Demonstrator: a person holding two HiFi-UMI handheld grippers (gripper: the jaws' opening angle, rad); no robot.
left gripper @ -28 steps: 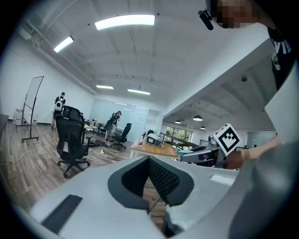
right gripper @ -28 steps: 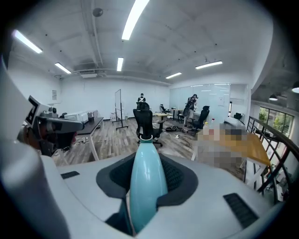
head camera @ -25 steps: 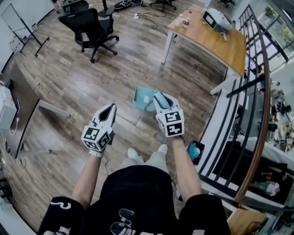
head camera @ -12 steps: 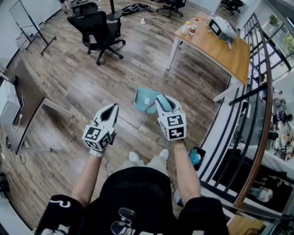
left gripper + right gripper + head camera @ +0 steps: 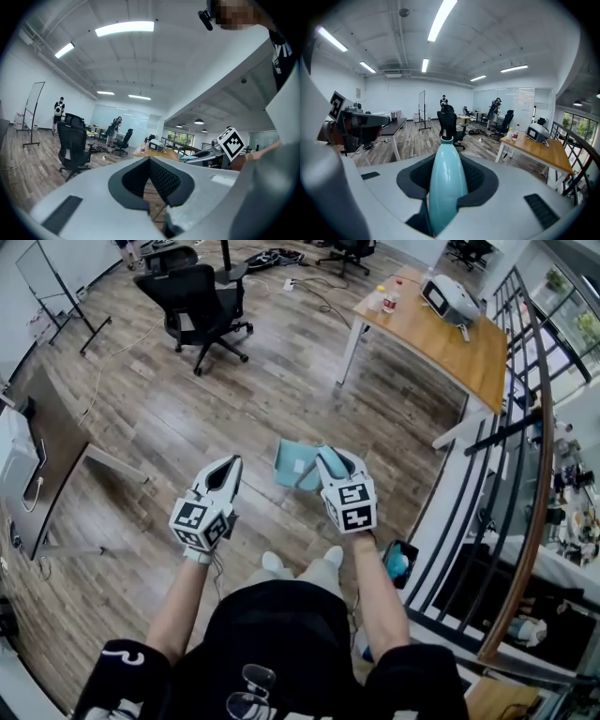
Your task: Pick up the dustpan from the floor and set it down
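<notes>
The teal dustpan (image 5: 292,463) hangs low over the wooden floor just ahead of the person's feet. Its handle (image 5: 446,178) runs up between the jaws of my right gripper (image 5: 326,456), which is shut on it. In the right gripper view the handle fills the gap between the pads, and the pan itself is hidden. My left gripper (image 5: 229,461) is held level to the left of the dustpan and apart from it. Its pads (image 5: 161,180) meet with nothing between them.
A wooden table (image 5: 441,329) carrying a white device (image 5: 448,294) and bottles (image 5: 384,296) stands ahead to the right. A black office chair (image 5: 192,301) is ahead to the left, and a dark desk (image 5: 52,451) at far left. A black railing (image 5: 511,427) runs along the right.
My right gripper has drawn a little nearer to the person, bringing the dustpan with it. The left gripper has kept its place.
</notes>
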